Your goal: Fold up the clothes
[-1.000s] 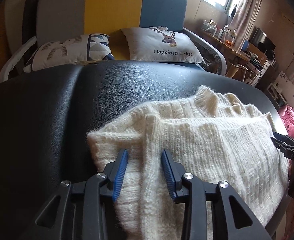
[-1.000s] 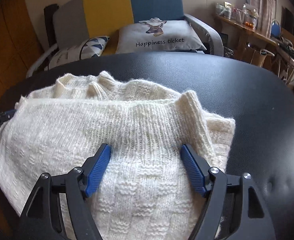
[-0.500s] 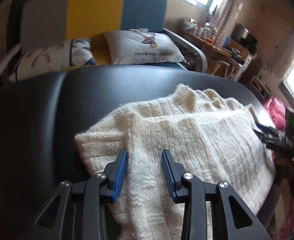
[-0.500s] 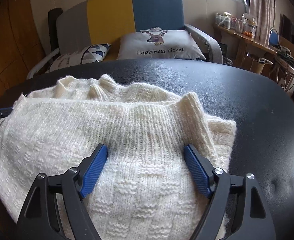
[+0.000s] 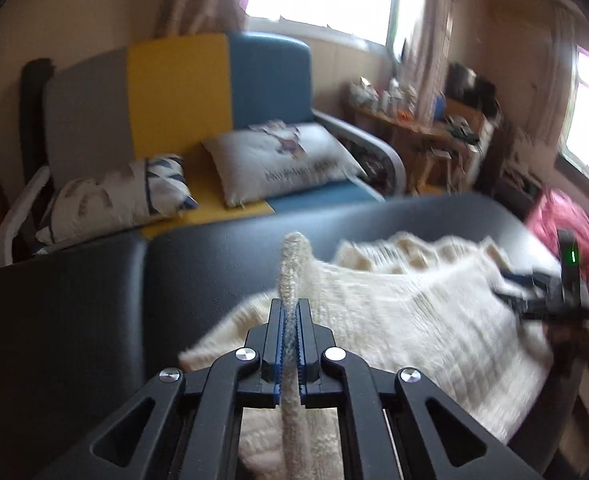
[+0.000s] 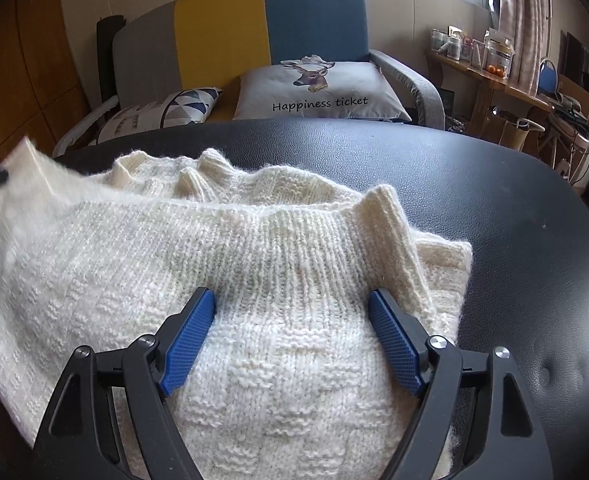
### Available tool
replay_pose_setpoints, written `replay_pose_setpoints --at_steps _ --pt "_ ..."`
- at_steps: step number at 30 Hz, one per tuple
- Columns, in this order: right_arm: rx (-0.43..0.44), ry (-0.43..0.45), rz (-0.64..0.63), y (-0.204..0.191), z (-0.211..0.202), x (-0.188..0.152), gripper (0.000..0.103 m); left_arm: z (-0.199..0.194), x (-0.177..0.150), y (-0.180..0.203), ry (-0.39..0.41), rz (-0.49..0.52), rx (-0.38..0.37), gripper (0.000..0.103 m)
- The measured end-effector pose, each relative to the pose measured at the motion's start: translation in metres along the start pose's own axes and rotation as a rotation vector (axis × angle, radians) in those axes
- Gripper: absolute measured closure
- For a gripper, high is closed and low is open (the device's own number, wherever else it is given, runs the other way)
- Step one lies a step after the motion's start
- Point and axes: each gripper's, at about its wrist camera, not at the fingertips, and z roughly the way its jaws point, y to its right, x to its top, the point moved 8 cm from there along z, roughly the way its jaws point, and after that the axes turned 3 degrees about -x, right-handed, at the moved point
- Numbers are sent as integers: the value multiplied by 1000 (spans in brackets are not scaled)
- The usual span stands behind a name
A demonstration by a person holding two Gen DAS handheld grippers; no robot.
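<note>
Jaws of the left gripper point(image 5: 290, 334) are clenched on a fold of the cream sweater point(image 6: 254, 280), pinching its edge upright above the black tabletop point(image 6: 514, 220). Jaws of the right gripper point(image 6: 292, 338) stand released — spread over the sweater's ribbed hem, which lies on the tabletop before the sofa point(image 6: 254, 28).

Blurred pillow point(image 5: 282, 162) lettering (left wrist view)

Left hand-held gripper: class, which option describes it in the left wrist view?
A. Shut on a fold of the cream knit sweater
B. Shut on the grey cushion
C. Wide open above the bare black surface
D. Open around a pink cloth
A: the left hand-held gripper has its blue pads pressed together on a raised ridge of the cream knit sweater.
</note>
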Motion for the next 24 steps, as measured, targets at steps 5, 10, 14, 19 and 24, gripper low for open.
replay_pose_setpoints --at_steps 5,10,14,19,24 --pt "-11 2 -3 0 0 -1 21 54 -40 -26 -174 -102 68 99" --pt "0 0 5 2 0 -1 21 45 -50 -32 -142 -218 33 98" --pt "3 2 7 3 0 0 21 28 -54 -49 -134 -313 18 80" --pt "13 4 12 5 1 0 21 -15 -68 -64 -108 -398 -73 79" --pt "20 6 18 5 1 0 21 -48 -97 -33 -137 -282 -157 78"
